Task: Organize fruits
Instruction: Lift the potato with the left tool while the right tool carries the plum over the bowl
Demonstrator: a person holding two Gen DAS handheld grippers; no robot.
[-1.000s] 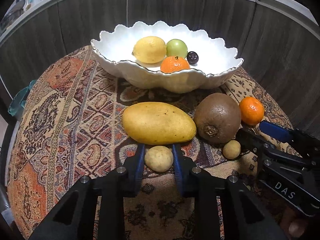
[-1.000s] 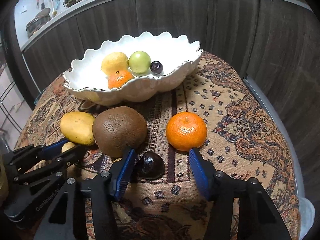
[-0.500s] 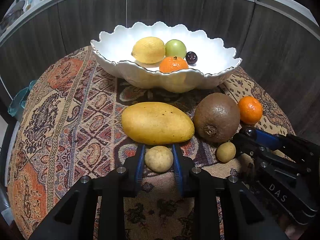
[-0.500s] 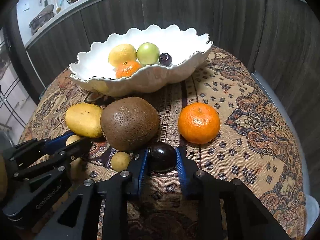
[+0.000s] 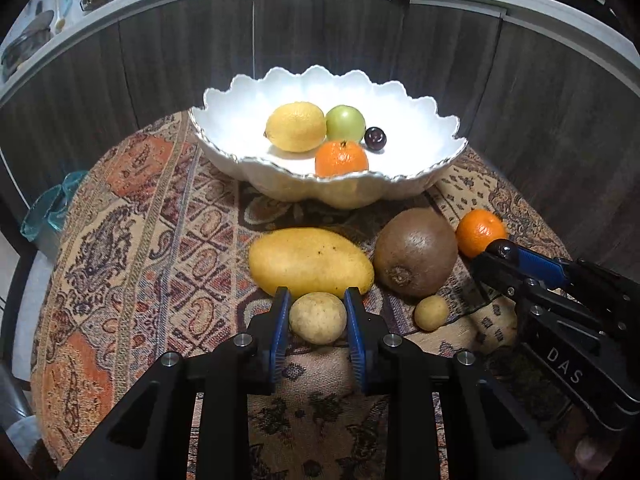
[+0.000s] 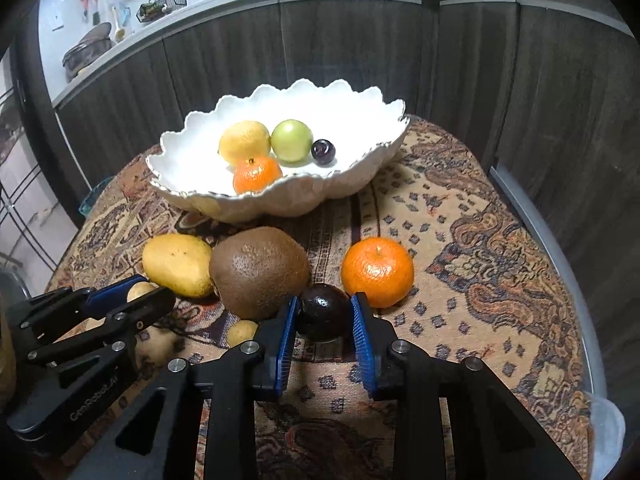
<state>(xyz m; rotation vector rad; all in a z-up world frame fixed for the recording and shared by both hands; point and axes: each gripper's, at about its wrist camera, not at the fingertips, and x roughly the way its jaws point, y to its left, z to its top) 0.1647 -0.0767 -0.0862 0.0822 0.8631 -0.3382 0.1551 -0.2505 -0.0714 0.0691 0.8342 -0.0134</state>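
left hand-held gripper (image 5: 318, 312): clamped on small pale yellow fruit (image 5: 318, 318), pads pressing both its sides, just in front of the mango (image 5: 310, 262)
right hand-held gripper (image 6: 325, 314): clamped on dark plum (image 6: 323, 312), between the big brown kiwi-like fruit (image 6: 259, 266) and the loose mandarin (image 6: 377, 266)
bowl (image 5: 352, 194): white, scalloped rim, far side of the cloth; holds lemon (image 5: 296, 126), green fruit (image 5: 345, 123), mandarin in bowl (image 5: 341, 159), small dark plum in bowl (image 5: 375, 138)
still on cloth: mango, brown fruit, loose mandarin, second small pale fruit (image 5: 431, 313) between the two grippers
edges: patterned cloth (image 6: 480, 264) covers a rounded counter; its right edge drops off just past the loose mandarin's side; dark cabinet fronts close behind the bowl
open room: bare cloth left of the mango and right of the loose mandarin; tight between the two grippers, fruit crowded there
vs a second ago: right jaws were wide with the plum loose between them, now shut on it; left grip unchanged; both hands hardly moved
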